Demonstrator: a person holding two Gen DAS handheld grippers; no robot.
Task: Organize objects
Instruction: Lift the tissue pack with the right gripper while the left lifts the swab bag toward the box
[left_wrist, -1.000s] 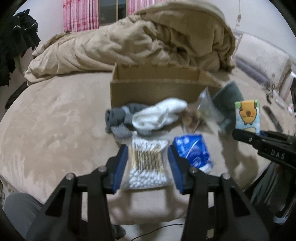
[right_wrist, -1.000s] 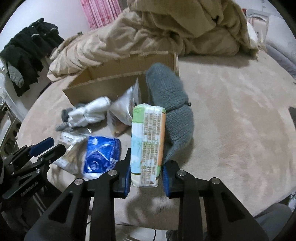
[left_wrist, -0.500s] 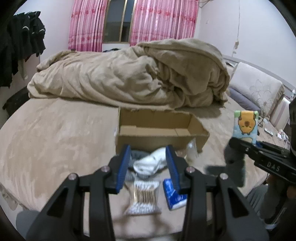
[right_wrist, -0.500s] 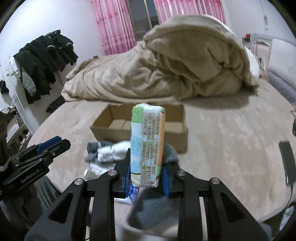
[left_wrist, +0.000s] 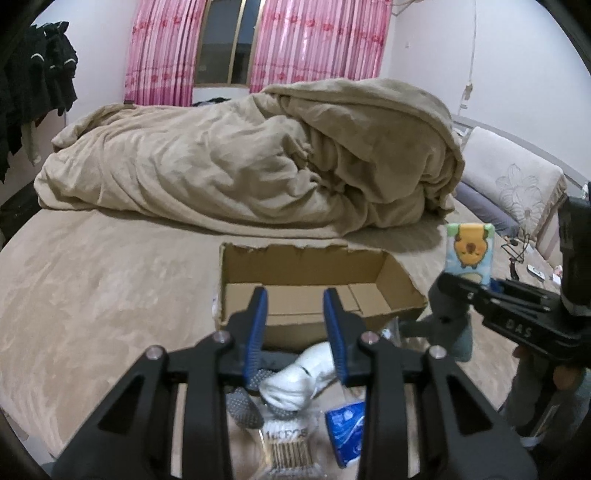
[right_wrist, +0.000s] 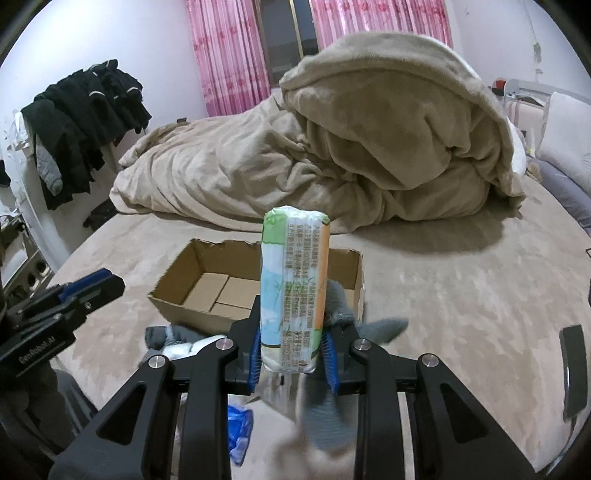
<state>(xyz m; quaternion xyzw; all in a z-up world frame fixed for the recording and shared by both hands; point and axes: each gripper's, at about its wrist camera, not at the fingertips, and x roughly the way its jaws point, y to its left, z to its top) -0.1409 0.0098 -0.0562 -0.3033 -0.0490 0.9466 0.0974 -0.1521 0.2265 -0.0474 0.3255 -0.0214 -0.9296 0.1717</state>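
My right gripper (right_wrist: 291, 347) is shut on a tissue pack (right_wrist: 292, 291) and holds it upright above the bed, in front of an open cardboard box (right_wrist: 207, 291). The pack also shows in the left wrist view (left_wrist: 468, 254). My left gripper (left_wrist: 295, 325) is open and empty, raised above a white sock (left_wrist: 299, 380), a cotton swab bag (left_wrist: 288, 448) and a blue packet (left_wrist: 347, 432). The box (left_wrist: 314, 295) lies just beyond its fingertips and has nothing inside. A grey sock (right_wrist: 343, 306) lies by the box's right side.
A heaped beige blanket (left_wrist: 258, 158) covers the far half of the bed (left_wrist: 92, 288). Dark clothes (right_wrist: 81, 122) hang at the left wall. A dark phone-like object (right_wrist: 574, 369) lies on the bed at the right. Pink curtains (left_wrist: 155, 51) hang at the back.
Both grippers have risen and tilted up from the pile of items toward the box. The tissue pack stays held in the right gripper. The left gripper stays open.
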